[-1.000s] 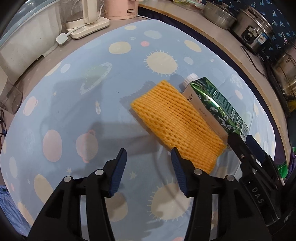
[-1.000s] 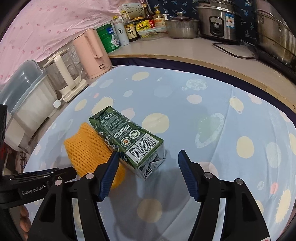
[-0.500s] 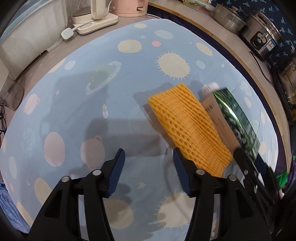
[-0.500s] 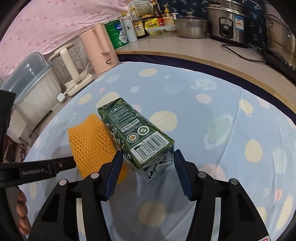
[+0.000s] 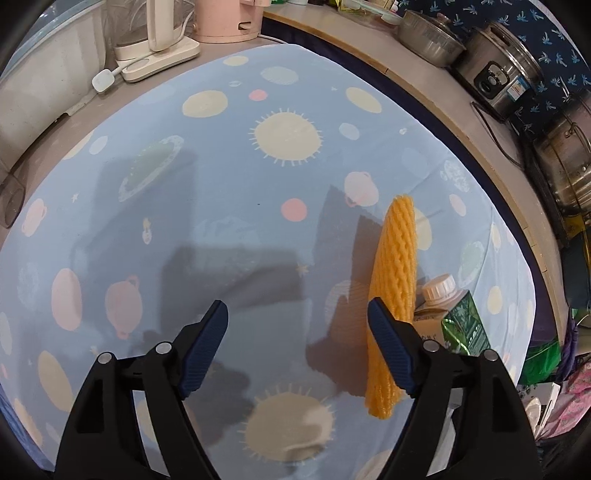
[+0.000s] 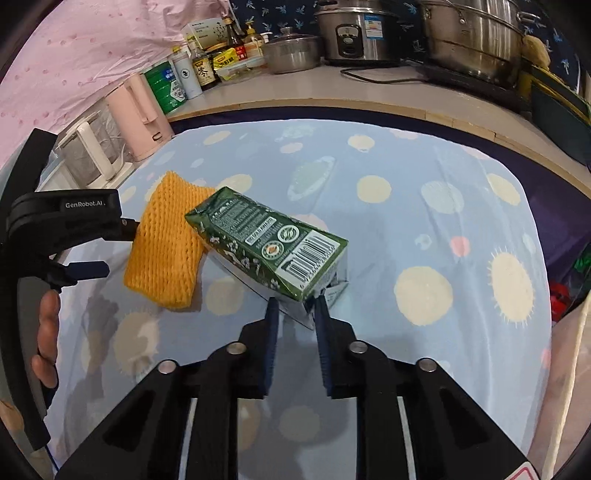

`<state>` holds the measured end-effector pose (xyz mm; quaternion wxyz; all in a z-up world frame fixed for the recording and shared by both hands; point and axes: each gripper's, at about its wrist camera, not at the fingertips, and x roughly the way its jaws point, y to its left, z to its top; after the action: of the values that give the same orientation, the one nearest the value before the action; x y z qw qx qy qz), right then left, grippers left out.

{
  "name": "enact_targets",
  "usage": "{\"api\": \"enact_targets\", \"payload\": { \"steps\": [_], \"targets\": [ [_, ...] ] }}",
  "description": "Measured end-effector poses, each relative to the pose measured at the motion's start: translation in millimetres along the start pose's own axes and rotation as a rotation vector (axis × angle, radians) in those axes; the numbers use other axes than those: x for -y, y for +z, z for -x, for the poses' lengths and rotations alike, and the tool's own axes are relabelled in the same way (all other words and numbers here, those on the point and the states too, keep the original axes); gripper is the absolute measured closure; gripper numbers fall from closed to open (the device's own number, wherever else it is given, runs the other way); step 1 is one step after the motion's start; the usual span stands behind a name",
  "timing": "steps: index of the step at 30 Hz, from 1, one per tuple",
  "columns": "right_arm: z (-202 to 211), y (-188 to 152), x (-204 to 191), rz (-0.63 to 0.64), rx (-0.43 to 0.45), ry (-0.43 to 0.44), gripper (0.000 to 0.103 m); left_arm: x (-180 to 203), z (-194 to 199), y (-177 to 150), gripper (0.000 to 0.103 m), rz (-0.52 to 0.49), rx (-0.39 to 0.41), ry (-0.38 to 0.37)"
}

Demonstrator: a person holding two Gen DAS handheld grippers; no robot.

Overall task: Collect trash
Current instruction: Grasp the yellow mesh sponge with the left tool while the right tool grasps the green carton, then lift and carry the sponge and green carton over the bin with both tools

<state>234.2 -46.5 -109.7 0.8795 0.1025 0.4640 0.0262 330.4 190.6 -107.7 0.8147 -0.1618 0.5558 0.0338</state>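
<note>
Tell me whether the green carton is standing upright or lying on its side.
Lying on its side: the green carton rests lengthwise on the tablecloth, its bottom end between the right gripper fingers.

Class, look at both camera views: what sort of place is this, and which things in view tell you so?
Most likely a home kitchen: a rice cooker, a lidded steel pot and sauce bottles line the counter behind a cloth-covered table.
</note>
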Motion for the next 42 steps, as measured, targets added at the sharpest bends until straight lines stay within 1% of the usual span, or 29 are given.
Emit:
{"api": "enact_targets", "payload": {
  "steps": [2,4,5,6,7,9,12,16,18,19,21,22,23,24,26,28,30,31,32,36,40,42],
  "targets": [
    [-3.1,-2.6,3.2,-0.009,-0.011,-0.002,0.088,3.5,-7.3,-0.7,0.029,-0.004,-0.020,-0.002],
    [-2.2,-3.5,6.2,-0.019,-0.010,0.006,0.088,5.8,-10.9,-1.8,0.029,-0.007,-0.042,-0.028],
    [-0.4,-4.2,7.7,-0.024,-0.002,0.004,0.087,6.8,-8.7,-2.8,0.029,-0.007,-0.039,-0.038],
    [1.4,-4.4,9.7,-0.028,0.004,0.000,0.079,8.6,-5.1,-4.4,0.029,-0.012,-0.033,-0.047],
    [2.7,-4.4,11.5,-0.031,0.010,-0.001,0.065,10.7,-1.1,-5.8,0.029,-0.020,-0.029,-0.056],
    [7.4,-2.6,14.6,-0.030,0.034,-0.005,0.049,15.2,5.6,-10.1,0.029,-0.037,-0.028,-0.078],
    [10.5,0.9,17.5,-0.026,0.049,-0.008,0.046,21.9,14.6,-18.8,0.029,-0.062,-0.031,-0.107],
    [9.9,-0.3,20.3,-0.030,0.043,-0.008,0.046,32.6,27.3,-31.1,0.029,-0.082,-0.043,-0.157],
    [9.9,-1.8,21.9,-0.033,0.041,-0.007,0.046,41.6,30.6,-35.0,0.026,-0.100,-0.037,-0.170],
    [9.8,-1.9,23.0,-0.037,0.040,-0.005,0.046,46.0,29.4,-36.6,0.023,-0.112,-0.031,-0.164],
    [9.5,-1.8,24.0,-0.043,0.040,0.003,0.046,53.0,21.9,-39.5,0.023,-0.130,-0.024,-0.143],
    [9.3,-1.0,24.1,-0.043,0.041,0.003,0.046,55.4,15.9,-40.1,0.024,-0.132,-0.034,-0.137],
    [8.5,0.1,24.5,-0.040,0.042,0.002,0.045,56.9,9.7,-40.5,0.033,-0.134,-0.051,-0.133],
    [7.4,1.1,24.7,-0.038,0.041,0.005,0.044,56.1,5.4,-41.8,0.038,-0.140,-0.068,-0.141],
    [4.1,4.1,24.4,-0.030,0.037,0.013,0.042,54.5,-0.9,-43.2,0.062,-0.146,-0.100,-0.140],
    [0.2,6.7,22.3,-0.016,0.033,0.020,0.041,50.0,-4.4,-43.2,0.077,-0.142,-0.119,-0.141],
    [-4.4,8.2,18.8,0.002,0.032,0.024,0.039,45.4,-4.0,-43.3,0.083,-0.153,-0.114,-0.125],
    [-7.8,9.7,16.6,0.014,0.031,0.028,0.038,43.9,-4.2,-42.9,0.088,-0.160,-0.113,-0.116],
    [-10.5,10.8,14.6,0.025,0.031,0.031,0.037,42.2,-4.8,-42.4,0.091,-0.167,-0.113,-0.110],
    [-22.2,18.2,6.7,0.099,0.048,0.037,0.028,38.0,-7.0,-40.9,0.092,-0.178,-0.114,-0.079],
    [-27.7,26.9,7.4,0.156,0.071,0.064,0.024,36.7,-8.5,-40.2,0.092,-0.198,-0.115,-0.055],
    [-30.7,31.3,8.8,0.172,0.069,0.088,0.024,37.9,-8.3,-40.9,0.092,-0.207,-0.114,-0.049]
  ]
}}
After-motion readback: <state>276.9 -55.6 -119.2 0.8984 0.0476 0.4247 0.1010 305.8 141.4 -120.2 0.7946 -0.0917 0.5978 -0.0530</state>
